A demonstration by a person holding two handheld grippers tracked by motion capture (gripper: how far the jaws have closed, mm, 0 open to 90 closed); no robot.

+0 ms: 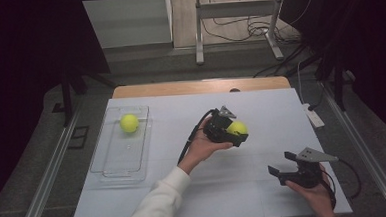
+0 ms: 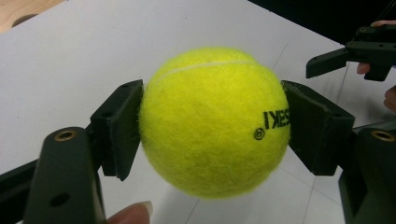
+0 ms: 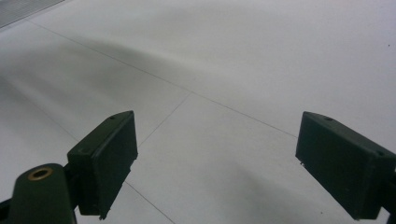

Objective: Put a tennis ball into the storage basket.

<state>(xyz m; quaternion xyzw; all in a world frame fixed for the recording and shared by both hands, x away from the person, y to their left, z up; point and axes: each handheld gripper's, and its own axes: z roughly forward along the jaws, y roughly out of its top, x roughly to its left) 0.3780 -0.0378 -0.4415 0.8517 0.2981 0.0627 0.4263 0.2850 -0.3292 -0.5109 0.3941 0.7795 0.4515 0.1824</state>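
Gripping a yellow tennis ball (image 2: 212,121) between both pads, our left gripper (image 1: 230,128) holds it above the middle of the white table (image 1: 225,187) — our right gripper (image 1: 280,168) waits near the table's right front, jaws wide apart, holding nothing. A second ball (image 1: 129,122) lies in the clear tray (image 1: 109,165) at left.

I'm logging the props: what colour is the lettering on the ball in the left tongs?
Black, on the yellow-green ball; clearest in the left gripper view.

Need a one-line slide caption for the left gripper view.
Left gripper clamps a yellow tennis ball above the white table.
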